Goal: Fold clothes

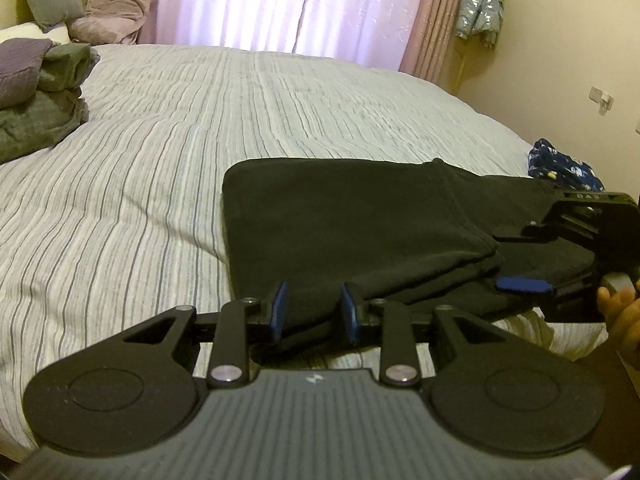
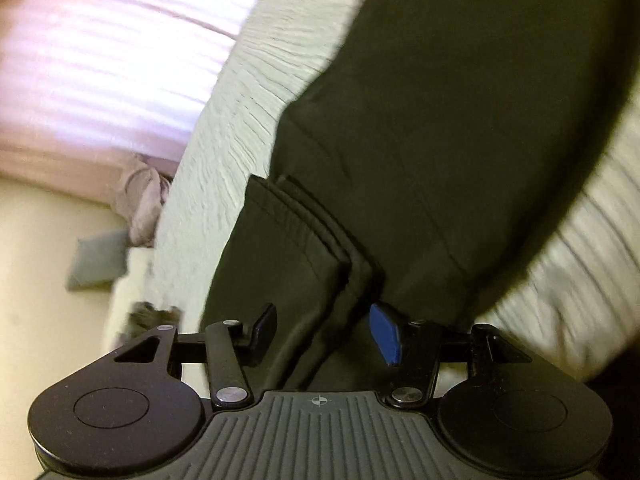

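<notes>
A black garment [image 1: 352,216], folded into several layers, lies on the striped bed cover [image 1: 160,160] near the front right of the bed. My left gripper [image 1: 314,312] is shut on the garment's near corner, with dark cloth filling the gap between its blue pads. My right gripper [image 1: 520,260] comes in from the right, one finger above the cloth and one blue pad below it. In the right wrist view the black garment [image 2: 440,120] runs away from the right gripper [image 2: 324,332], whose jaws are shut on a thick stack of folded edges. That view is blurred.
Grey and purple pillows and bedding [image 1: 40,92] are heaped at the bed's far left. Pink curtains [image 1: 260,4] hang behind the bed and a silver jacket [image 1: 480,8] hangs on the wall. A blue patterned garment [image 1: 560,168] lies at the bed's right edge. A hand [image 1: 620,312] holds the right gripper.
</notes>
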The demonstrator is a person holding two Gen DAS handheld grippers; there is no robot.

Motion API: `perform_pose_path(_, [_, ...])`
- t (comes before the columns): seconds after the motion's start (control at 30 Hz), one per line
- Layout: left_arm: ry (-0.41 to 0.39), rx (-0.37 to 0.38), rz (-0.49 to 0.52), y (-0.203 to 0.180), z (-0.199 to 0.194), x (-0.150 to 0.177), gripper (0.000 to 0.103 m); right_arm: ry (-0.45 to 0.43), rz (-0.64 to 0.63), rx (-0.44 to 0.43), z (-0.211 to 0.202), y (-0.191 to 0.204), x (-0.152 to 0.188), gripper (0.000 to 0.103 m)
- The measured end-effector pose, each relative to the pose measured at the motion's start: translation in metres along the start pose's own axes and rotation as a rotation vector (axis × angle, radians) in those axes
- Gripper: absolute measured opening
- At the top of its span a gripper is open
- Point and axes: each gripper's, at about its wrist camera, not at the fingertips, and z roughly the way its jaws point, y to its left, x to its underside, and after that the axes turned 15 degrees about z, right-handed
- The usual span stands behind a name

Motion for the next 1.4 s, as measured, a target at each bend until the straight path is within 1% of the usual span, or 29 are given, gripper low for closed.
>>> perform_pose_path(0.1, [-0.003,0.002,-0.008,0.001,0.0,0.0,0.026,0.015,0.041,0.0,0.007,-0.002,-0.008,0.057])
perform_pose_path(0.17, [-0.003,0.001,-0.008,0.001,0.0,-0.001,0.026,0.015,0.049,0.014,0.017,0.002,-0.01,0.056])
perform_pose_path(0.2, [-0.003,0.001,-0.008,0.001,-0.001,0.0,0.026,0.007,0.033,0.023,0.02,0.006,-0.01,0.055])
perform_pose_path(0.23, [-0.003,0.001,-0.009,0.001,0.0,0.0,0.026,-0.002,0.013,0.032,0.024,0.011,-0.009,0.041])
perform_pose_path(0.27, [-0.003,0.001,-0.01,0.002,0.0,0.0,0.026,-0.016,-0.02,0.054,0.026,0.013,-0.007,0.032])
perform_pose_path(0.33, [-0.003,0.0,-0.016,0.004,0.0,0.001,0.026,-0.041,-0.089,0.083,0.028,0.017,-0.002,0.025])
perform_pose_path(0.37, [-0.003,-0.002,-0.02,0.005,0.0,0.001,0.026,-0.057,-0.129,0.091,0.028,0.019,0.001,0.014])
perform_pose_path(0.4, [-0.003,-0.004,-0.024,0.006,0.0,0.001,0.025,-0.082,-0.189,0.07,0.021,0.022,0.007,0.009])
perform_pose_path(0.43, [-0.002,-0.005,-0.027,0.008,0.001,0.0,0.025,-0.108,-0.253,0.045,0.014,0.025,0.013,0.007])
perform_pose_path(0.53, [-0.005,0.005,-0.039,0.011,0.001,-0.001,0.025,-0.204,-0.465,-0.031,-0.016,0.035,0.042,0.007])
perform_pose_path(0.6, [-0.008,0.006,-0.036,0.011,0.003,-0.003,0.025,-0.249,-0.507,-0.008,-0.031,0.031,0.053,0.007])
perform_pose_path(0.73, [0.001,-0.001,-0.021,0.009,0.008,-0.005,0.025,-0.252,-0.41,0.117,-0.024,-0.001,0.043,0.007])
perform_pose_path(0.8, [0.003,-0.004,-0.014,0.008,0.009,-0.006,0.025,-0.262,-0.396,0.11,-0.029,-0.003,0.045,0.007])
perform_pose_path(0.87, [-0.005,0.003,-0.016,0.009,0.007,-0.006,0.025,-0.312,-0.457,0.068,-0.041,0.011,0.053,0.006])
perform_pose_path(0.93, [-0.002,0.003,-0.019,0.01,0.008,-0.007,0.025,-0.357,-0.505,0.06,-0.049,0.018,0.057,0.006])
perform_pose_path(1.03, [0.013,0.004,-0.017,0.008,0.013,-0.005,0.025,-0.317,-0.475,0.164,-0.024,0.0,0.044,0.007])
perform_pose_path(1.1, [0.016,0.001,-0.007,0.007,0.013,-0.005,0.024,-0.274,-0.416,0.152,-0.02,-0.01,0.034,0.007])
perform_pose_path(1.13, [0.018,0.0,-0.003,0.007,0.013,-0.005,0.024,-0.268,-0.418,0.149,-0.023,-0.009,0.034,0.007])
perform_pose_path(1.23, [0.02,-0.003,0.004,0.009,0.012,-0.007,0.025,-0.236,-0.446,0.166,-0.024,-0.007,0.032,0.007])
perform_pose_path(1.3, [0.019,-0.011,0.015,0.011,0.01,-0.01,0.023,-0.197,-0.446,0.178,-0.019,-0.002,0.03,0.007])
perform_pose_path(1.33, [0.016,-0.015,0.02,0.012,0.009,-0.012,0.022,-0.198,-0.474,0.205,-0.018,0.006,0.032,0.008])
perform_pose_path(1.4, [0.003,-0.022,0.03,0.017,0.005,-0.019,0.019,-0.206,-0.538,0.268,-0.018,0.024,0.037,0.015])
